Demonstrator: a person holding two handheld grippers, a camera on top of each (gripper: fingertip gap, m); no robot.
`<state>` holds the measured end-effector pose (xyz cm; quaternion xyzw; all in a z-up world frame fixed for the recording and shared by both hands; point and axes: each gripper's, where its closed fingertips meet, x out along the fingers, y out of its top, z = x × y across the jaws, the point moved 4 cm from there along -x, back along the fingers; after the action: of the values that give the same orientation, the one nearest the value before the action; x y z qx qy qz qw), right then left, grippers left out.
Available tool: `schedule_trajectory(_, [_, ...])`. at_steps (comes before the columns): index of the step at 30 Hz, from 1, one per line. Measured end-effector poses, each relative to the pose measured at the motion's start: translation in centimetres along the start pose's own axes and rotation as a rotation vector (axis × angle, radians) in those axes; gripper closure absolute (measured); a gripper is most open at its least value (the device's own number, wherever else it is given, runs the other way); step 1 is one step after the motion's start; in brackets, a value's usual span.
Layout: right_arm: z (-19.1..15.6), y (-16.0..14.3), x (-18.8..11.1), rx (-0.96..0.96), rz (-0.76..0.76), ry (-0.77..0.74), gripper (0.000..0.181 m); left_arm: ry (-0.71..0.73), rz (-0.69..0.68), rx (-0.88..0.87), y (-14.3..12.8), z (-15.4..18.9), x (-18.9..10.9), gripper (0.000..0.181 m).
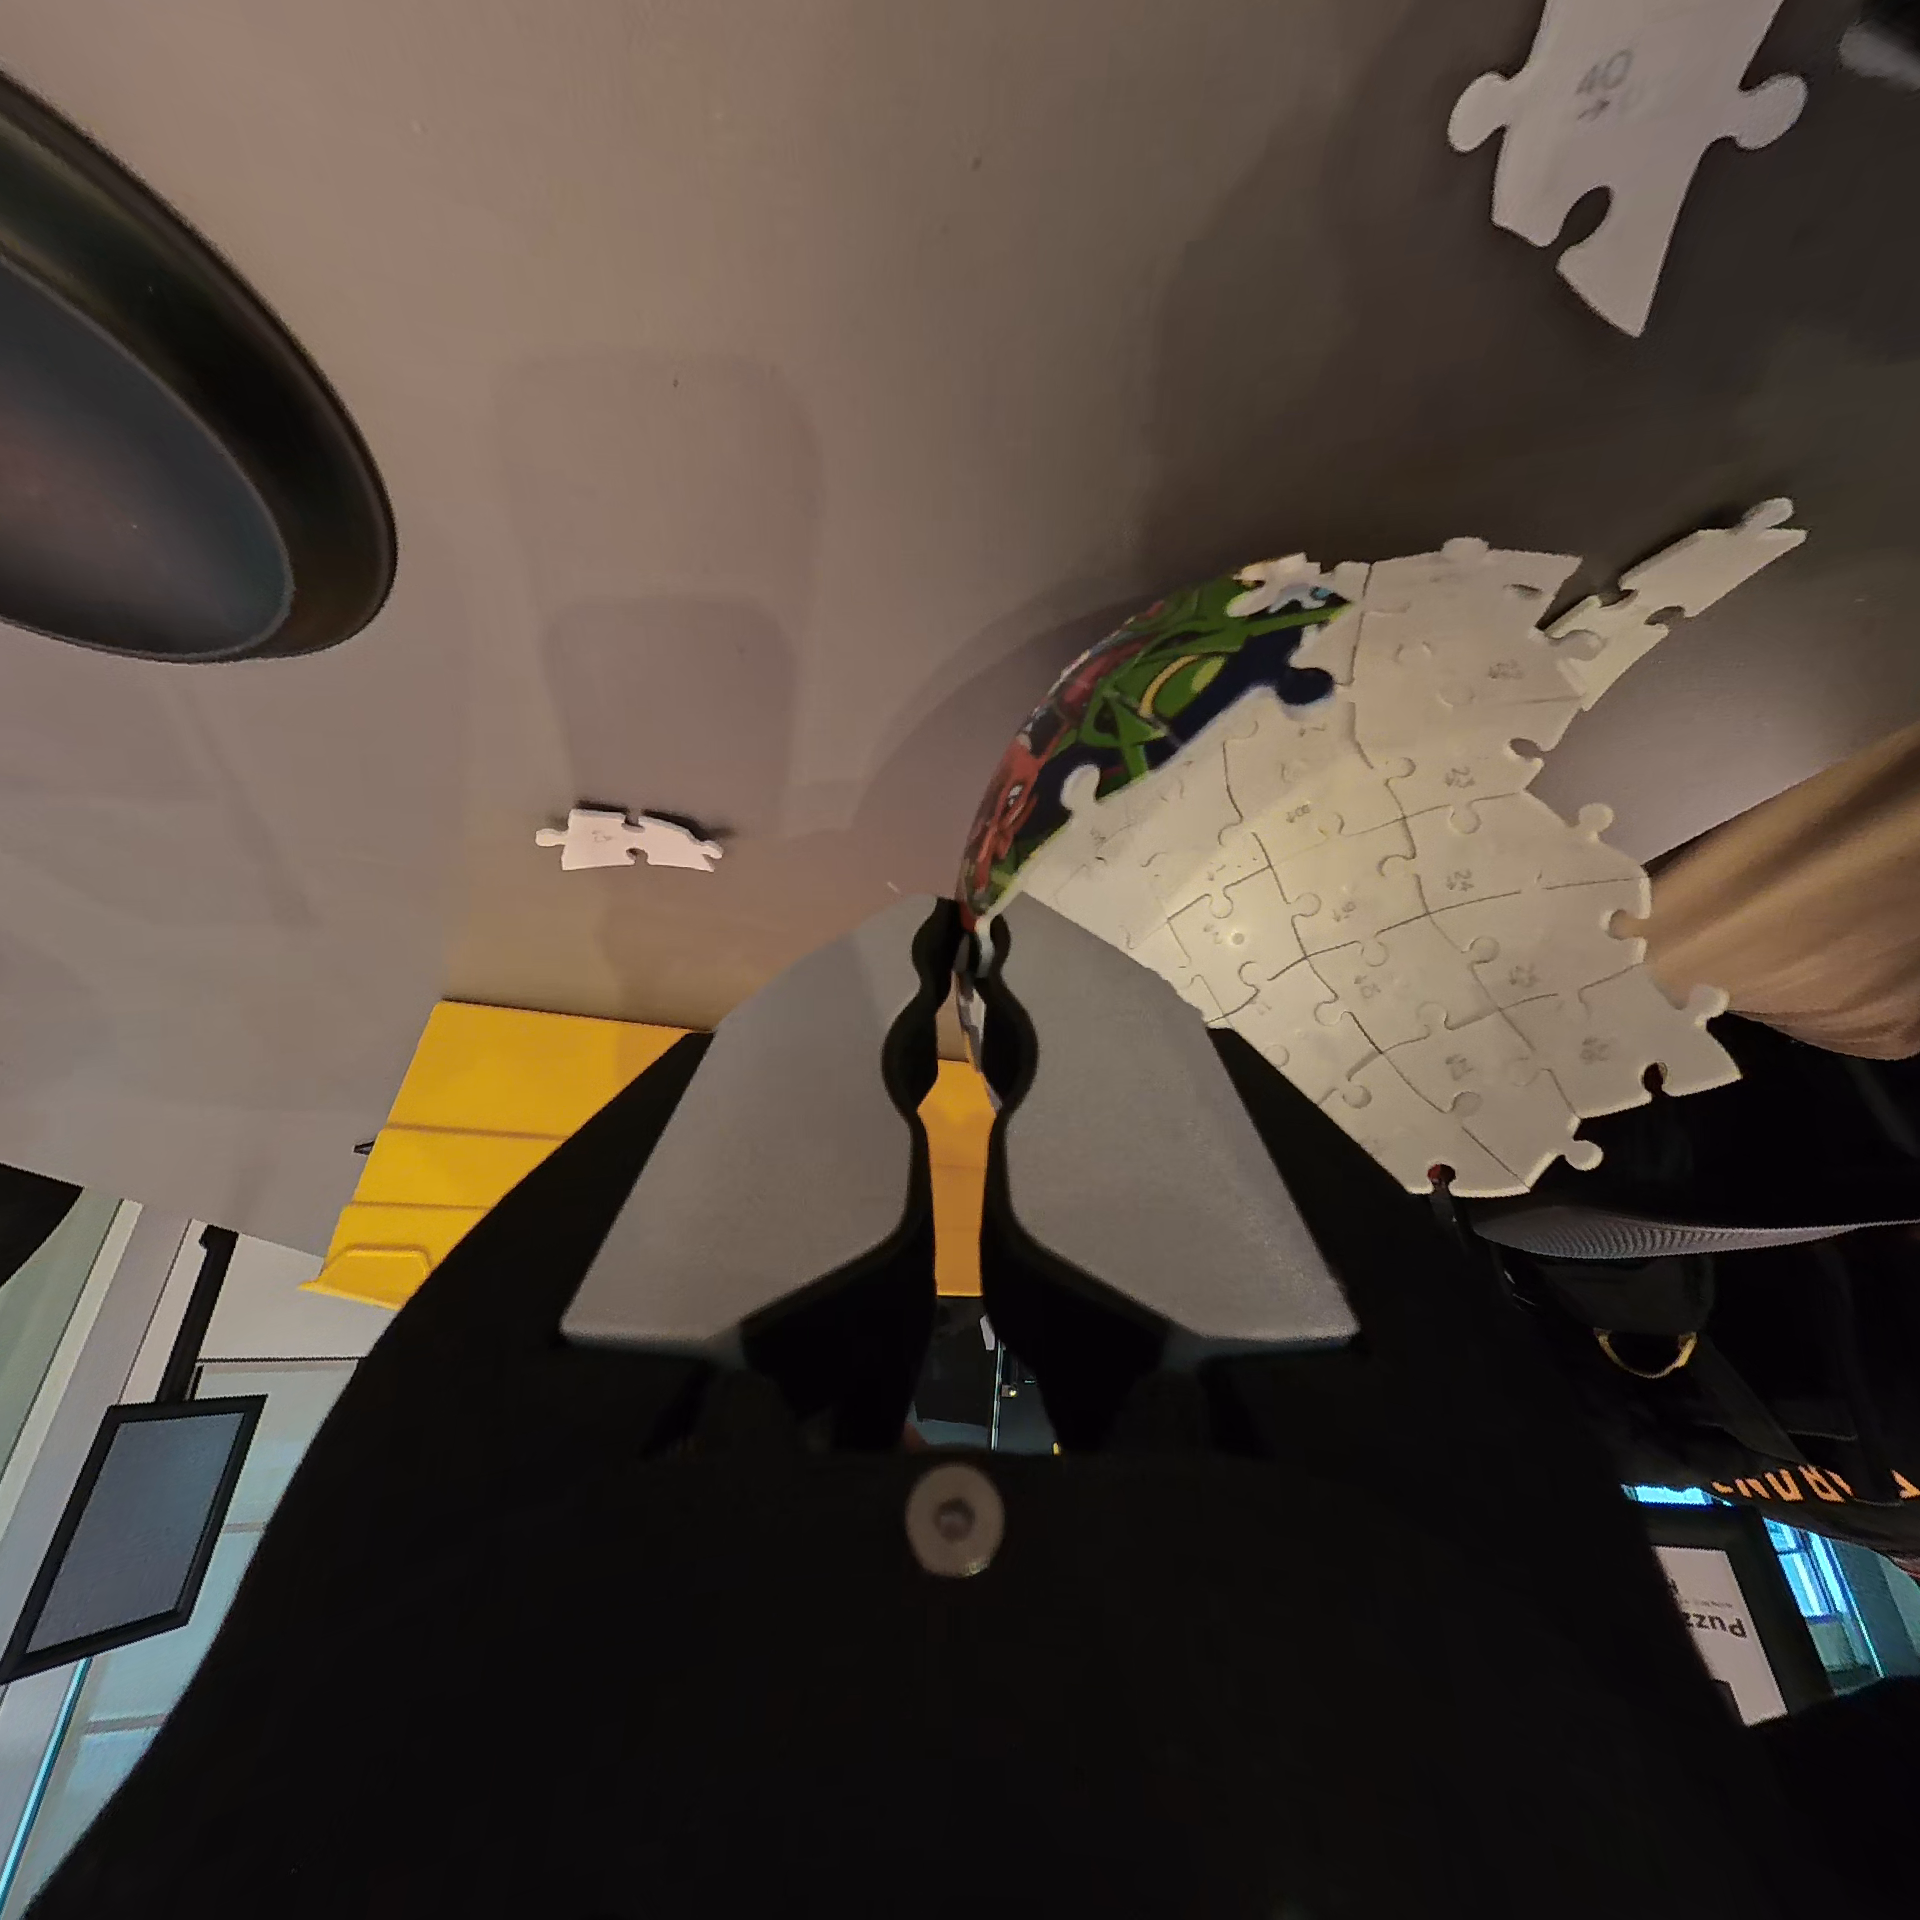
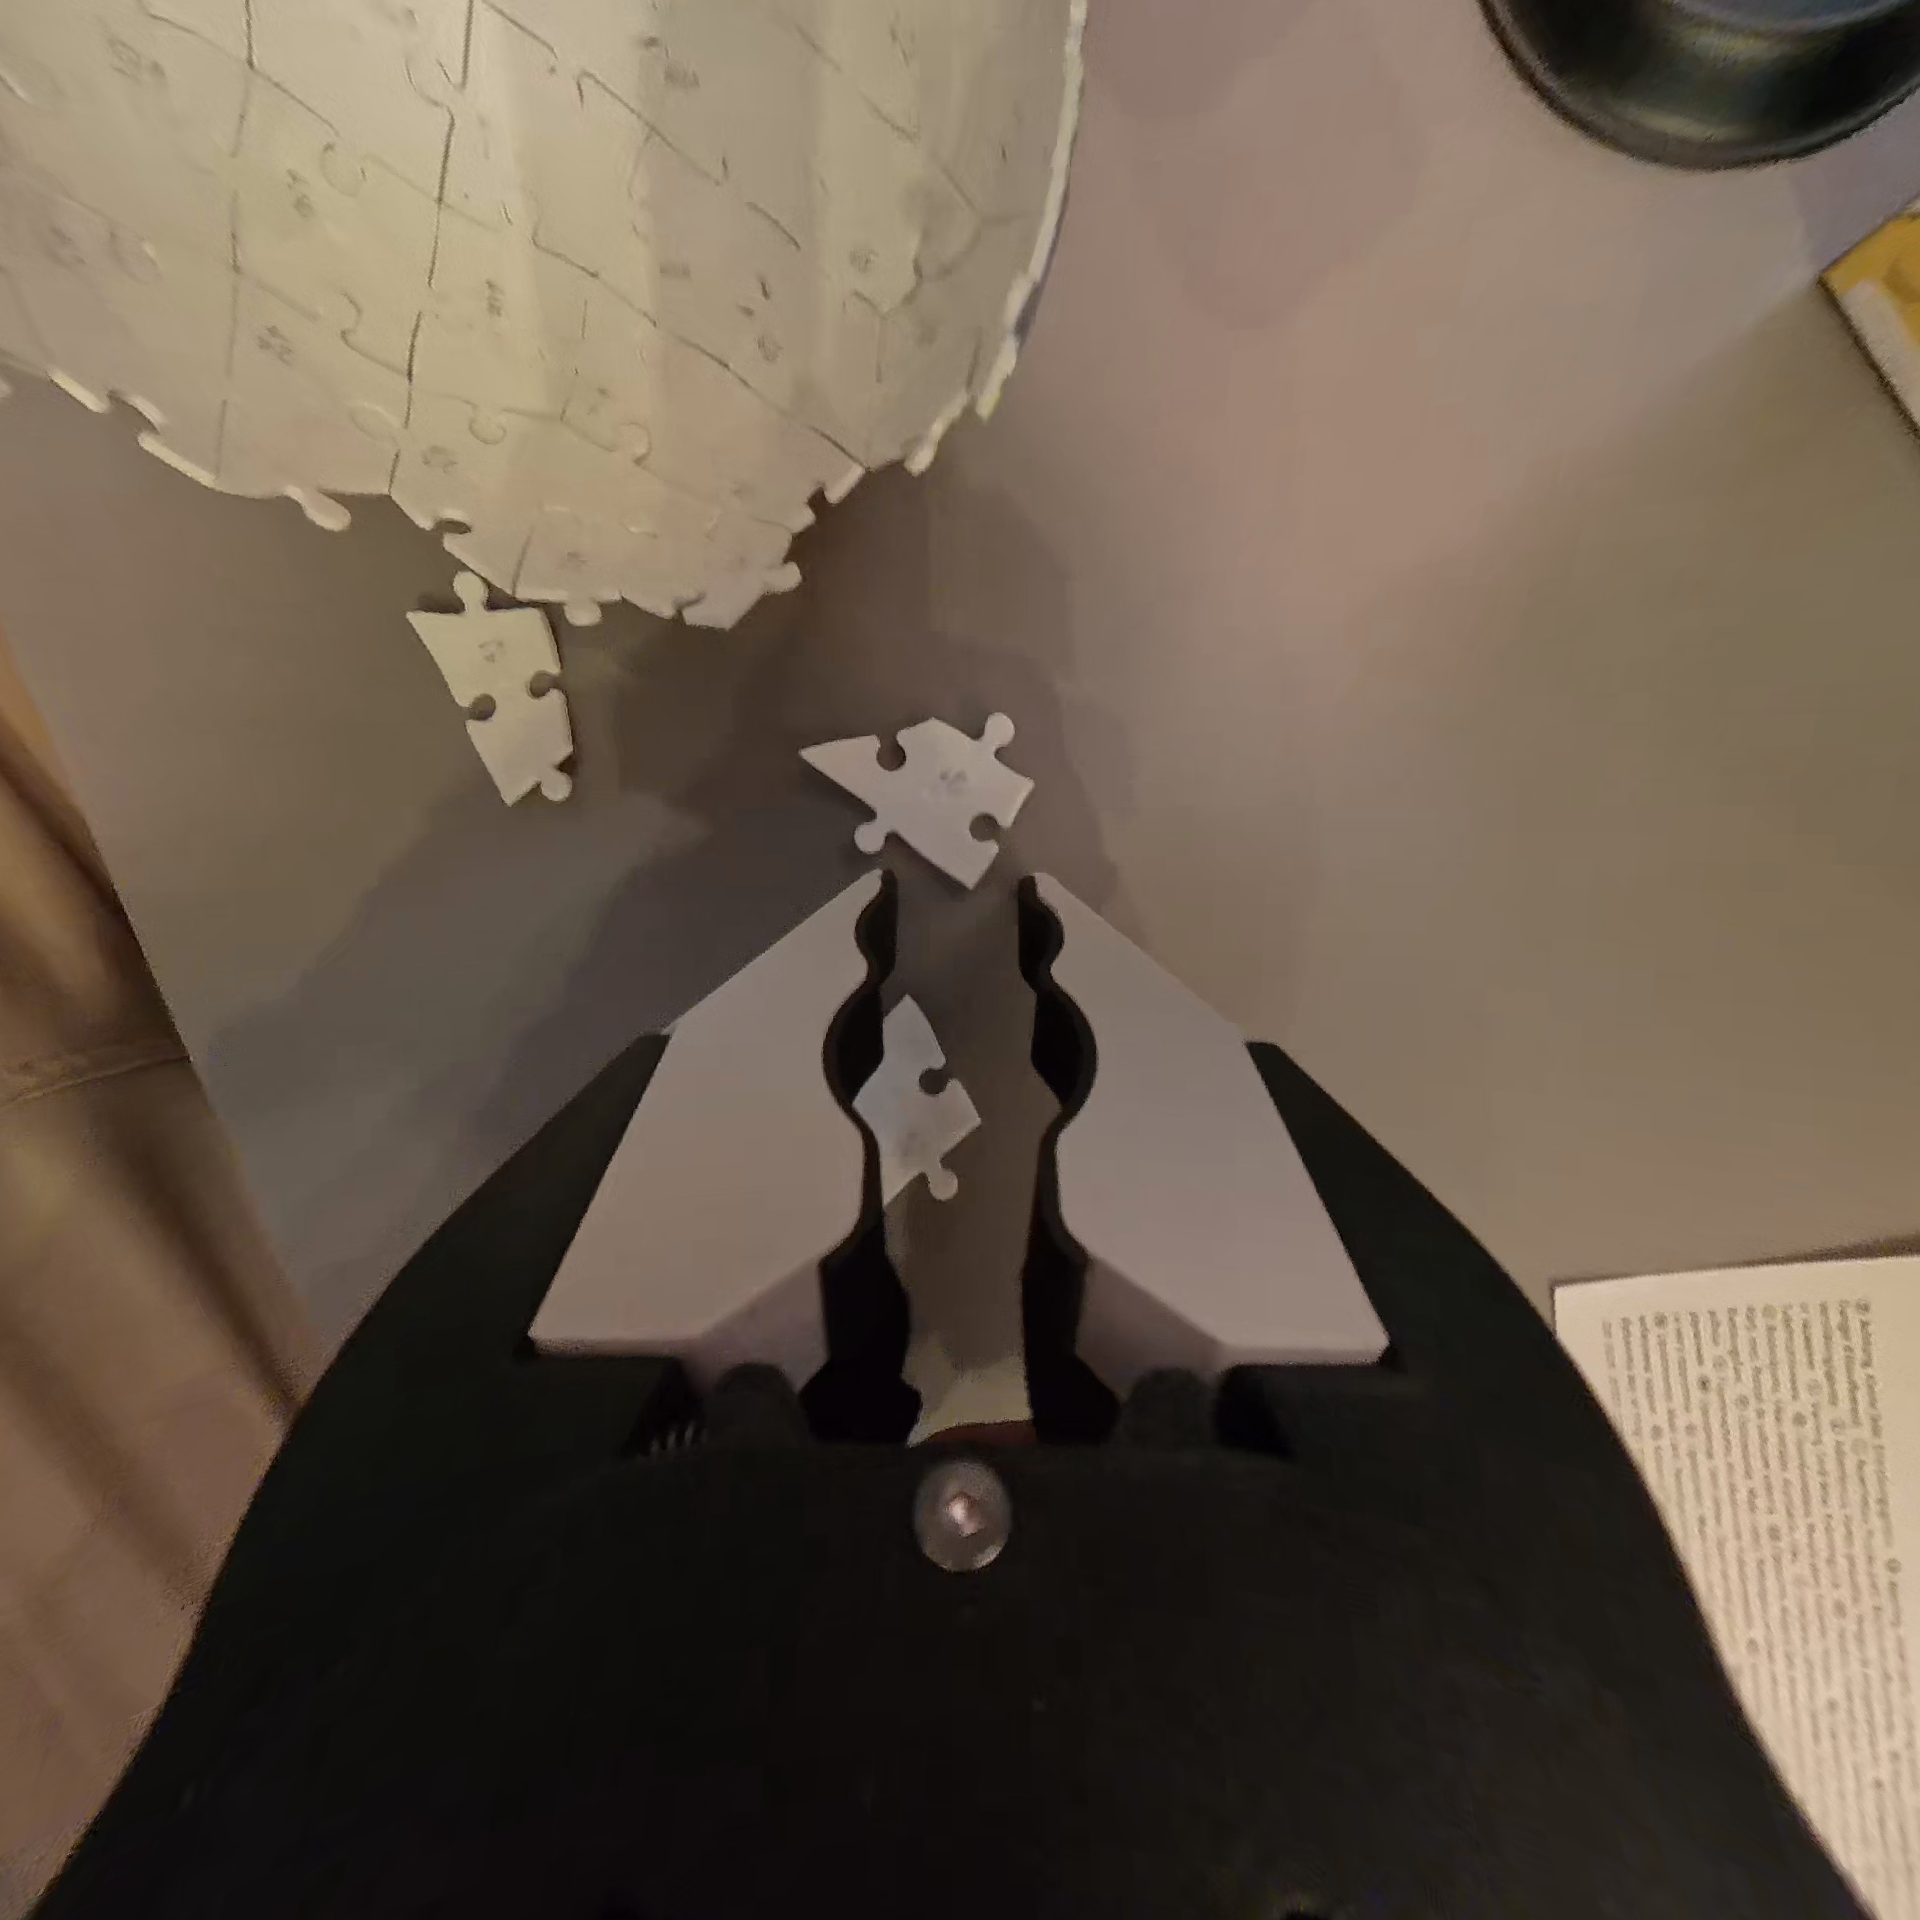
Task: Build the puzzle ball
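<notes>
Holding the half-built white-backed curved-plastic puzzle ball shell [image 1: 1351, 883] by its rim, left gripper [image 1: 971, 935] jaws clamped; light, stiff, joints pop apart easily. Right gripper [image 2: 956, 883] jaws open just short of a loose white piece [image 2: 935, 795] on the grey surface [image 2: 1351, 727] below the shell.

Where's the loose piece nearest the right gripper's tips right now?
In the right wrist view, that loose piece lies white side up on the grey table, just beyond the open right gripper, below the half-built puzzle ball.
</notes>
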<state>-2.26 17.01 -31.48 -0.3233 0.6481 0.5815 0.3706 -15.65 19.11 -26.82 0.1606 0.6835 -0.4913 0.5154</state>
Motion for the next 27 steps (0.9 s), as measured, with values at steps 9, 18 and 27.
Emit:
schedule_trajectory(9, [-0.2,0.8,0.7,-0.045,0.037,-0.032,0.17,-0.005,0.006,-0.006,-0.2,0.0,0.1,0.179])
schedule_trajectory(18, [0.2,1.0,-0.1,-0.037,0.075,-0.039,0.181,-0.002,0.001,-0.005,-0.1,0.0,0.0,0.179])
schedule_trajectory(27, [-0.9,1.2,0.7,-0.059,0.072,0.014,0.155,-0.011,-0.001,-0.005,-0.3,0.0,0.1,0.179])
